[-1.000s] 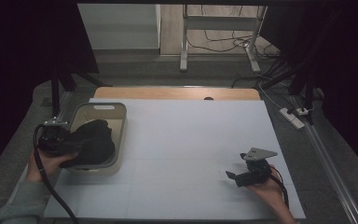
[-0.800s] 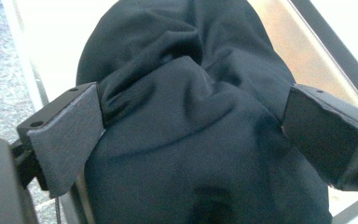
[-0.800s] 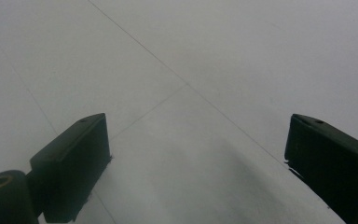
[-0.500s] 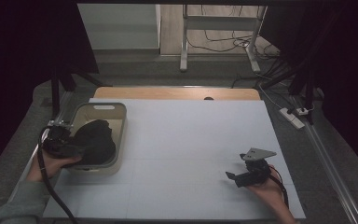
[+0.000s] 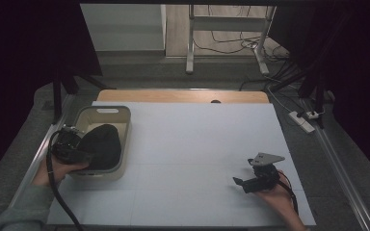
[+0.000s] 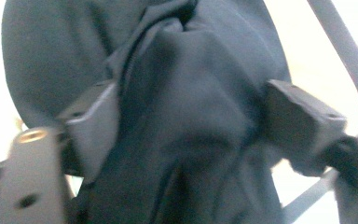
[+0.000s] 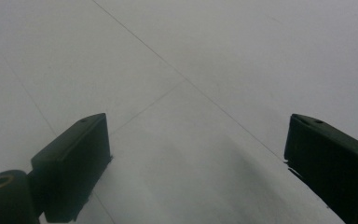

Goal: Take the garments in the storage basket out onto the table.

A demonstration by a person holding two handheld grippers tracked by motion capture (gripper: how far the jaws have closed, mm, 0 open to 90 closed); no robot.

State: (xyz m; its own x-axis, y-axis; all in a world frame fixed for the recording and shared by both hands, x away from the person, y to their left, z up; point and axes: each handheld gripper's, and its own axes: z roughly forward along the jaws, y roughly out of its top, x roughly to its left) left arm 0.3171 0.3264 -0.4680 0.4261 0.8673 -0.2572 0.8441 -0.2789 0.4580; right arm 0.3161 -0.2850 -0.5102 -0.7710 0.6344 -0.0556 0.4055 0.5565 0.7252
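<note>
A dark cloth (image 5: pixel 103 144) lies bunched in a pale plastic basket (image 5: pixel 107 111) at the table's left. My left gripper (image 5: pixel 85 153) reaches into the basket from its left side. Its jaws have just been closing, and in the left gripper view both pads press a thick fold of the cloth (image 6: pixel 200 56) between them, at the left gripper (image 6: pixel 189 109). My right gripper (image 5: pixel 241 184) rests low over the white table near the front right and points left. In the right gripper view the right gripper (image 7: pixel 196 140) stands open with only bare table between its jaws.
The white table top (image 5: pixel 197 139) stretches between the basket and my right hand. A wooden strip (image 5: pixel 183 96) runs along its far edge. A power strip (image 5: pixel 302 121) and cables lie on the floor beyond the right side.
My left gripper has drawn back a little toward the basket's left side, and the cloth now sits more bunched. The right gripper has not moved.
</note>
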